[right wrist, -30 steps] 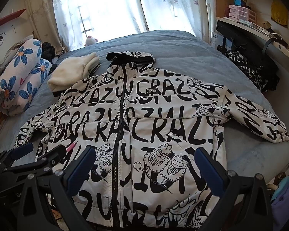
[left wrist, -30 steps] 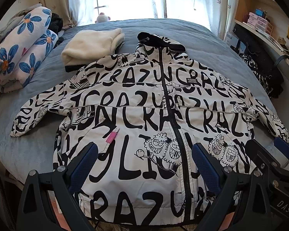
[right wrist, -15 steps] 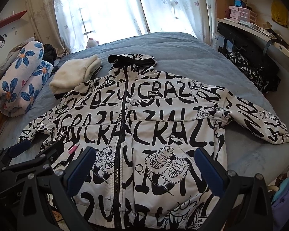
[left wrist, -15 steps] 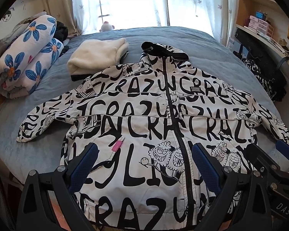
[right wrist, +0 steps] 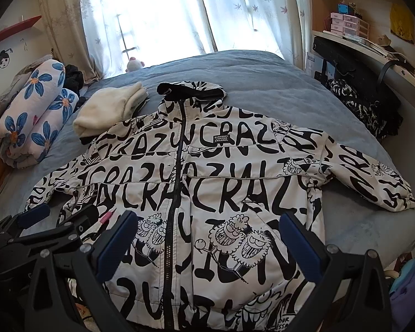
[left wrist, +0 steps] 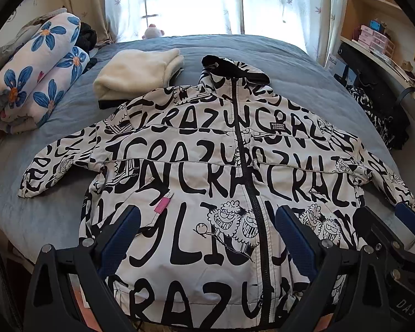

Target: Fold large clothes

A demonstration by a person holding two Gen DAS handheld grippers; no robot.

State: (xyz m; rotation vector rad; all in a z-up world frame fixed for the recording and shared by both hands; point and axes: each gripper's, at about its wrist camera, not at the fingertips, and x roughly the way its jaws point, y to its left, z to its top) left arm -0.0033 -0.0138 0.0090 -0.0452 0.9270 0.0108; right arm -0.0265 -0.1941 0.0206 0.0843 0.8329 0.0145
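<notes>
A large white hooded jacket [left wrist: 207,171] with black lettering and cartoon prints lies flat, zipped, front up, on the blue bed, sleeves spread to both sides; it also shows in the right wrist view [right wrist: 221,182]. My left gripper [left wrist: 207,218] is open and empty, hovering over the jacket's lower left front near the hem. My right gripper [right wrist: 207,224] is open and empty over the lower right front. Each gripper shows at the edge of the other's view: the right gripper [left wrist: 384,229] and the left gripper [right wrist: 55,215].
A folded cream fleece [left wrist: 135,72] lies by the jacket's left shoulder. A rolled floral quilt [left wrist: 36,74] sits at the bed's left edge. Dark bags [left wrist: 373,105] and shelves [right wrist: 351,33] line the right side. A small plush toy [left wrist: 152,31] sits by the curtained window.
Both grippers have pulled back and tilted up a little, so the jacket sits lower in view. The jacket has not moved. Both stay open.
</notes>
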